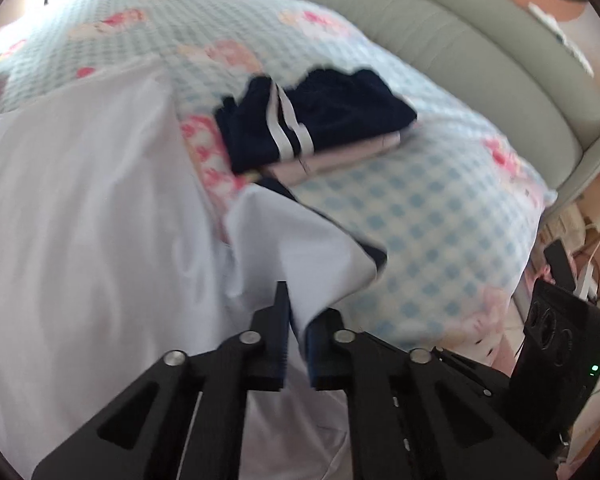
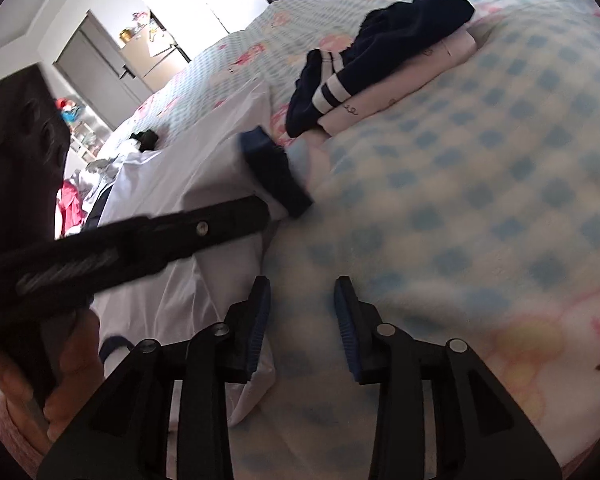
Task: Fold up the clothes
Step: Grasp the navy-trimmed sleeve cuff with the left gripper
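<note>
A white garment [image 1: 80, 200] with navy trim lies spread over the left part of the bed. My left gripper [image 1: 300, 312] is shut on a lifted fold of it near the navy-edged sleeve end. From the right wrist view the left gripper [image 2: 276, 172] reaches in from the left onto the white garment [image 2: 172, 168], with a hand [image 2: 60, 360] on its grip. My right gripper [image 2: 302, 308] stands open just above the check sheet, nothing between its fingers; the white cloth's edge lies beside its left finger. A folded navy garment with white stripes [image 1: 320, 120] [image 2: 380, 48] rests on a folded pale pink one [image 1: 340, 156].
The bed has a blue-check sheet with pink prints [image 1: 420, 220] and a grey-green padded headboard [image 1: 460, 60]. A black housing [image 1: 560, 340] shows at the right edge. More crumpled clothes [image 2: 96, 176] lie at the bed's far end, near a cabinet [image 2: 100, 72].
</note>
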{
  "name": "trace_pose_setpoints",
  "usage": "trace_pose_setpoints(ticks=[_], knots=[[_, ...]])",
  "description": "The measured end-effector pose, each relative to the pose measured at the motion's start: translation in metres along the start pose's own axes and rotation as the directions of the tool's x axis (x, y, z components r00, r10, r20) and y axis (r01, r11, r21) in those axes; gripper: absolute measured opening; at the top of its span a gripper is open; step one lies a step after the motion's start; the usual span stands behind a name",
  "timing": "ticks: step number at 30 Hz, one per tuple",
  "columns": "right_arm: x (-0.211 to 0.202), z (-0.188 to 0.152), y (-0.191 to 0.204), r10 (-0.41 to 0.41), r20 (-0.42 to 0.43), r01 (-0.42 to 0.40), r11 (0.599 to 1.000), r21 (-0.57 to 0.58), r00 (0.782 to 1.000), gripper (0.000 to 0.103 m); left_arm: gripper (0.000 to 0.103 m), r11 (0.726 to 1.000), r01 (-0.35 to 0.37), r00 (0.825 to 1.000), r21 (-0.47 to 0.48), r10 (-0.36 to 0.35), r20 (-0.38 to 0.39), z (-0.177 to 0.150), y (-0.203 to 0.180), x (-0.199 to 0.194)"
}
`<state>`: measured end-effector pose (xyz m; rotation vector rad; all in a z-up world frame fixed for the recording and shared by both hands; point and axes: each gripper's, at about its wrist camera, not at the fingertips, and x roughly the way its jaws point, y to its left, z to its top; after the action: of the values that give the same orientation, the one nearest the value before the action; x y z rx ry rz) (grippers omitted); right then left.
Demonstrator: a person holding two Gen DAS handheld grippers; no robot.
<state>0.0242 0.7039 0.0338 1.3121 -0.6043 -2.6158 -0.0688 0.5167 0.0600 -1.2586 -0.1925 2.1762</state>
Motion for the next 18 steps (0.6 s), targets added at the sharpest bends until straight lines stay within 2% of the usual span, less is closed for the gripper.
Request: trace_pose_setpoints(ticks=[2,3,4,5,6,9,10,12,13,14,16,18], knots=[[-0.004,0.002,0.006,0.013,0.012,-0.013,1.0,-0.028,1.0,0.036,0.003,0.985,0.063,0.993,-0.161,-0.045,0.113,-0.013,0.029,-0.034],[-0.005,0.004,0.011,0.024,0.019,-0.023,0.999,-0.041,1.0,0.036,0.003,0.96,0.108,0.982,-0.257,-0.063,0.178,-0.022,0.047,-0.053],[-0.006,0.005,0.019,0.049,0.023,-0.047,0.996,-0.07,0.999,0.036,0.003,0.922,0.138,0.973,-0.363,-0.058,0.224,-0.036,0.068,-0.067],[-0.006,0.005,0.028,0.074,0.027,-0.071,0.993,-0.099,0.997,0.037,0.003,0.884,0.133,0.973,-0.449,-0.03,0.229,-0.051,0.087,-0.074],[-0.006,0.005,0.036,0.098,0.029,-0.094,0.987,-0.128,0.995,0.039,0.003,0.867,0.103,0.982,-0.487,-0.01,0.19,-0.063,0.103,-0.072],[0.012,-0.001,0.054,0.111,-0.048,-0.118,0.978,-0.175,0.993,0.041,0.0,0.813,0.012,0.997,-0.583,0.037,0.073,-0.095,0.146,-0.066],[0.02,-0.006,0.058,0.095,-0.082,-0.108,0.977,-0.184,0.992,0.041,0.001,0.826,0.034,0.996,-0.563,0.017,0.085,-0.092,0.143,-0.07],[0.029,-0.015,0.065,0.058,-0.11,-0.082,0.972,-0.221,0.992,0.043,0.018,0.85,0.077,0.994,-0.521,-0.025,0.107,-0.087,0.136,-0.076],[0.026,-0.016,0.066,0.057,-0.096,-0.077,0.972,-0.222,0.994,0.043,0.046,0.864,0.095,0.992,-0.495,-0.043,0.116,-0.084,0.132,-0.078],[0.023,-0.016,0.067,0.056,-0.082,-0.073,0.972,-0.222,0.995,0.043,0.06,0.9,0.083,0.993,-0.429,-0.039,0.11,-0.076,0.117,-0.075],[0.016,-0.011,0.061,0.081,-0.051,-0.089,0.982,-0.167,0.995,0.043,0.06,0.955,0.058,0.995,-0.29,-0.03,0.099,-0.06,0.087,-0.07],[0.01,-0.006,0.054,0.084,-0.014,-0.085,0.989,-0.12,0.996,0.043,0.061,0.989,0.033,0.996,-0.147,-0.02,0.09,-0.044,0.058,-0.064]])
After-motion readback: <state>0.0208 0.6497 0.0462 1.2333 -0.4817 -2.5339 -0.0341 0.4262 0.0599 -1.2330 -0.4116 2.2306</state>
